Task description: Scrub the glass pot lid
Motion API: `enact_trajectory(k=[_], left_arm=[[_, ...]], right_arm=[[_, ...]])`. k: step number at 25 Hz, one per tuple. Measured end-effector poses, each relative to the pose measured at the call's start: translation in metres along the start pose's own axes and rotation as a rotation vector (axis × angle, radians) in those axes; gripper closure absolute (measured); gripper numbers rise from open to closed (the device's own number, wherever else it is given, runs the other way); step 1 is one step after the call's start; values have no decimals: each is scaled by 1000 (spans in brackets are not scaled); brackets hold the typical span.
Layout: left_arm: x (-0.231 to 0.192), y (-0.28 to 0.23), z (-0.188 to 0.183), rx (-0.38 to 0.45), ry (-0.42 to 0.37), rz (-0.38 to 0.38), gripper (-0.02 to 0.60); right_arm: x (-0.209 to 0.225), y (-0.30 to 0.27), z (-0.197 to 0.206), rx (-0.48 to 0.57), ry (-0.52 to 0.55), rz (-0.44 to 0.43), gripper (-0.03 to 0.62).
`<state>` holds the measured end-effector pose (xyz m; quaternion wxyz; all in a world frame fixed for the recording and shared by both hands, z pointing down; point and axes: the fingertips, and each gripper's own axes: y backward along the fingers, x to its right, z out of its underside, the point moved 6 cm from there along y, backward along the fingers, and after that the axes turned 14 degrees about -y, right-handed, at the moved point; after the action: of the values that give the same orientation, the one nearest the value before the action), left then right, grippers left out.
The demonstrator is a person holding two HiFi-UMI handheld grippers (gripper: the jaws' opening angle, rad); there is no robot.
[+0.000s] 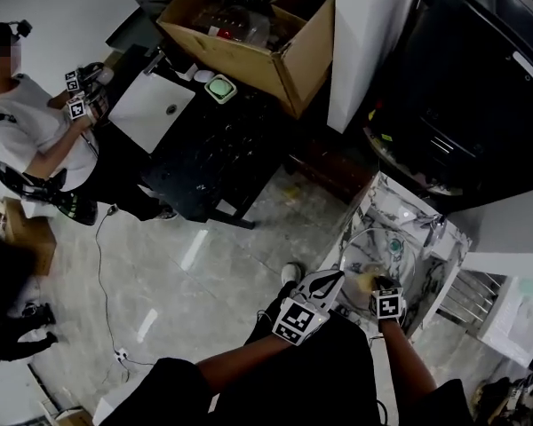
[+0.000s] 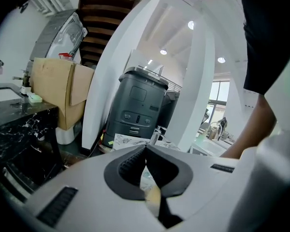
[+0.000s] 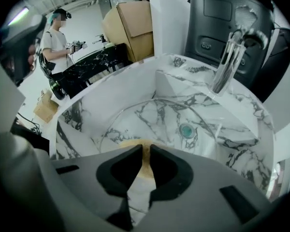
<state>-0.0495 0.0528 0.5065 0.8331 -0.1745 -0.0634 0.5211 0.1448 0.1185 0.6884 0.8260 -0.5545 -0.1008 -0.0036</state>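
The glass pot lid (image 3: pixel 160 122) lies tilted in the marble sink (image 3: pixel 106 88), its rim a thin clear ring; it also shows faintly as the lid (image 1: pixel 366 254) in the head view. My right gripper (image 3: pixel 145 151) is shut on a thin yellow sponge (image 3: pixel 145 164), which presses against the lid's near part. In the head view the right gripper (image 1: pixel 373 284) holds the sponge (image 1: pixel 364 281) over the basin. My left gripper (image 1: pixel 334 280) sits at the lid's left rim. In its own view the left gripper (image 2: pixel 146 148) has its tips together, and I see nothing held between them.
A chrome faucet (image 3: pixel 228 57) stands at the sink's back and a green drain (image 3: pixel 186 129) lies under the lid. Another person (image 1: pixel 31 122) with grippers stands at a black marble counter (image 1: pixel 213 149) that carries a cardboard box (image 1: pixel 258 25). A dark appliance (image 1: pixel 480 87) stands behind the sink.
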Motion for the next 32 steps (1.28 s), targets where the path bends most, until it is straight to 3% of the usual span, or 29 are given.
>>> enact_trajectory(k=[9, 18, 25, 32], left_arm=[[0, -27, -25, 34, -32, 173, 565], [18, -55, -82, 100, -80, 300, 565], [37, -67, -141, 218, -129, 359, 565], [43, -73, -163, 254, -208, 372, 565]], right_arm=[[1, 99, -25, 262, -218, 60, 533], [-15, 228, -49, 667, -419, 180, 533], [-23, 304, -77, 927, -405, 266, 533], [-26, 332, -81, 1053, -346, 324, 533]])
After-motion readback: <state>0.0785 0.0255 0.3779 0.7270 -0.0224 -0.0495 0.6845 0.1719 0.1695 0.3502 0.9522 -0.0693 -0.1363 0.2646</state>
